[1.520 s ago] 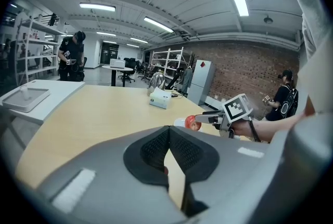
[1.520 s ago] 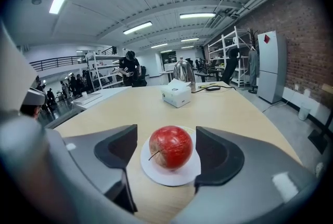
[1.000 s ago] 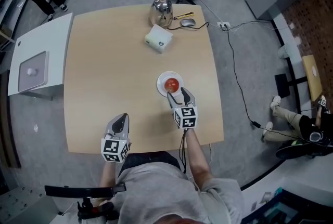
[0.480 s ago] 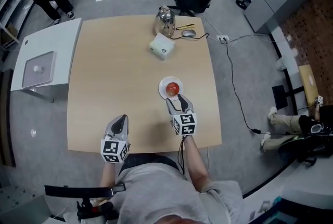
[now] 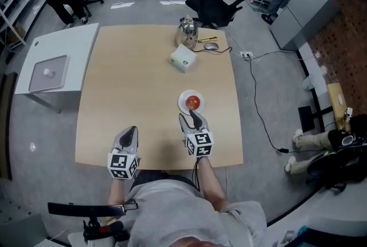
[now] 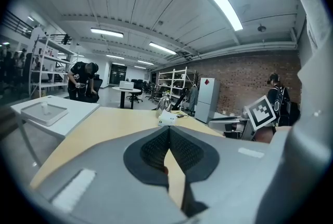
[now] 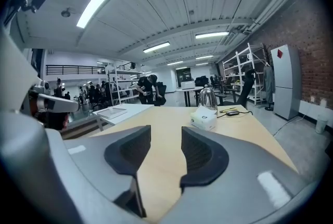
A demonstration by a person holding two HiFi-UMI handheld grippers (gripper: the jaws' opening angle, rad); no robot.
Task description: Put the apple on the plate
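Open lab: brick wall [image 6: 237, 82], metal shelving [image 6: 170, 68], worktable [image 5: 132, 97].

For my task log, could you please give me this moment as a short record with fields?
apple: resting on the plate
plate: on the table, just ahead of the right gripper
right gripper: jaws apart, have just been closing, nothing between them
left gripper: jaws together, empty
also on table: kettle, white box
task state: apple placed
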